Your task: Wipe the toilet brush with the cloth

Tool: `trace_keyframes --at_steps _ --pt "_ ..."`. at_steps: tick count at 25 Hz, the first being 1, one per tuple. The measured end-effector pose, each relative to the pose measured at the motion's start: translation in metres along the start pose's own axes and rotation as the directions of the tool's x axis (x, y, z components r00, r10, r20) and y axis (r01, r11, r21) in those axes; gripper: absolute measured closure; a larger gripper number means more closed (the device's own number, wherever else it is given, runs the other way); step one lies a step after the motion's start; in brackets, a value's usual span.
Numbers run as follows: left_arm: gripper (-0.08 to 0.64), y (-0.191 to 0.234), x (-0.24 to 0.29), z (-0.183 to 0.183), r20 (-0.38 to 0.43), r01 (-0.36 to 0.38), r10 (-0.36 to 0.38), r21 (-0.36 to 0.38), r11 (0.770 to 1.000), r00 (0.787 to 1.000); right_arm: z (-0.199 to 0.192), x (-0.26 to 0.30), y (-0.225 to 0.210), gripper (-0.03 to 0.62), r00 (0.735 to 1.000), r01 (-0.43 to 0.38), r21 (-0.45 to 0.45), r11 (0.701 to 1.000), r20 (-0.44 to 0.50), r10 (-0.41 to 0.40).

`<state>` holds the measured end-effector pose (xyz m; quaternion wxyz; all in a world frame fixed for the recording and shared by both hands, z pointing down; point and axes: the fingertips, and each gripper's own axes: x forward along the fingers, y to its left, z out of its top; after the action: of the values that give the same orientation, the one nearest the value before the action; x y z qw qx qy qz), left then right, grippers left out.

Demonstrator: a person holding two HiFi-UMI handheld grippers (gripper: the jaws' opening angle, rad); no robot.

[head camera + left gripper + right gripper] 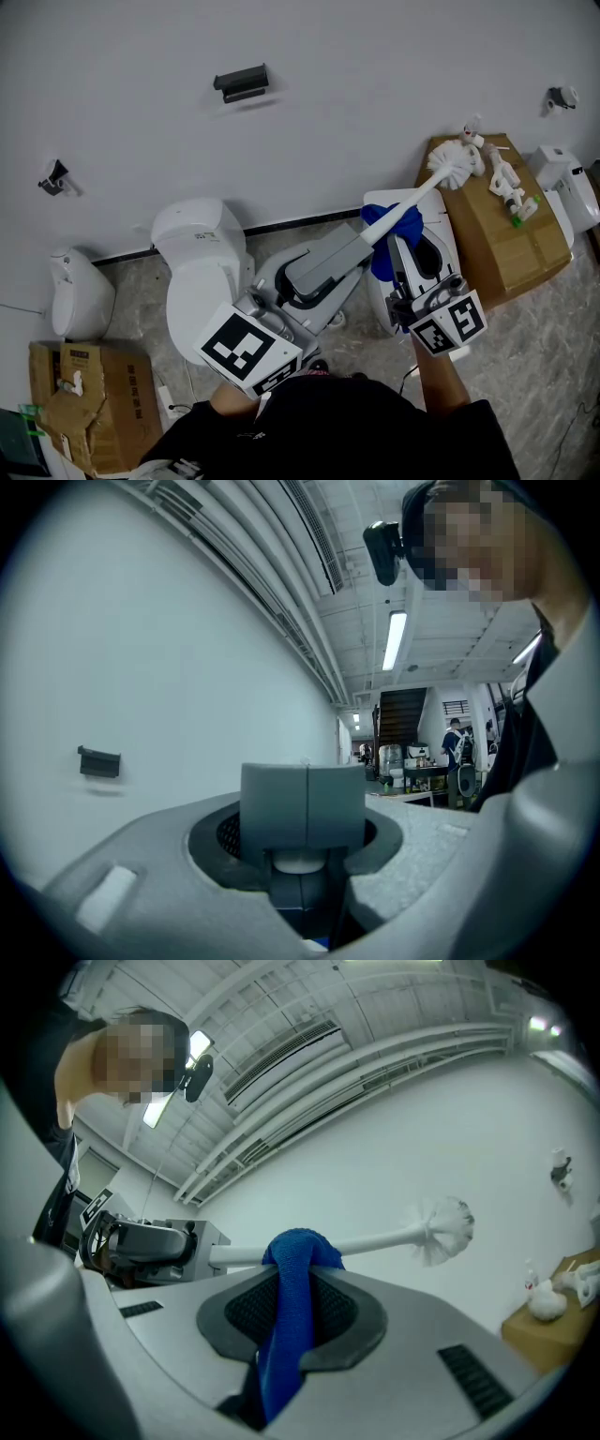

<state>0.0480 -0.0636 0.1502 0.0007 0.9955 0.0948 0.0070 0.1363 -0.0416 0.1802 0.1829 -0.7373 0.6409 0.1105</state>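
Note:
The toilet brush has a white handle [412, 200] and a white bristle head [457, 161], and it is held level above the floor. My left gripper [364, 242] is shut on the near end of the handle, which shows white between the grey jaws [300, 862]. A blue cloth [389, 236] is draped over the handle just beyond that grip. My right gripper [398, 246] is shut on the cloth. In the right gripper view the cloth [292, 1279] hangs down between the jaws, the handle [375, 1239] runs right to the brush head [441, 1227], and the left gripper [141, 1241] is at left.
A white toilet [202, 253] stands at left and another [433, 251] lies under my right gripper. A cardboard box [492, 230] with white spray bottles on top stands at right. More boxes [84, 394] are at bottom left. A white wall [309, 112] is behind.

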Motion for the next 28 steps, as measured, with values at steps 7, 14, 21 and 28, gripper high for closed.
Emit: trace_keyframes --at_steps 7,14,21,28 --pt "0.402 0.001 -0.001 -0.001 -0.006 0.02 -0.02 0.004 1.0 1.0 0.0 -0.001 -0.007 0.526 0.999 0.032 0.002 0.999 0.0 -0.032" --pt "0.402 -0.009 -0.001 -0.002 -0.012 0.044 -0.044 0.025 0.999 0.999 0.005 -0.013 -0.016 0.526 0.998 0.062 0.002 0.998 0.012 -0.062" --pt "0.402 -0.015 -0.002 -0.005 -0.012 0.054 -0.054 0.016 0.998 0.998 0.006 -0.021 -0.022 0.526 0.996 0.087 0.003 0.996 0.018 -0.087" --pt "0.402 -0.018 -0.007 -0.004 -0.012 0.06 -0.06 0.028 0.998 0.998 0.01 -0.024 -0.028 0.526 0.993 0.116 0.004 0.993 0.029 -0.116"
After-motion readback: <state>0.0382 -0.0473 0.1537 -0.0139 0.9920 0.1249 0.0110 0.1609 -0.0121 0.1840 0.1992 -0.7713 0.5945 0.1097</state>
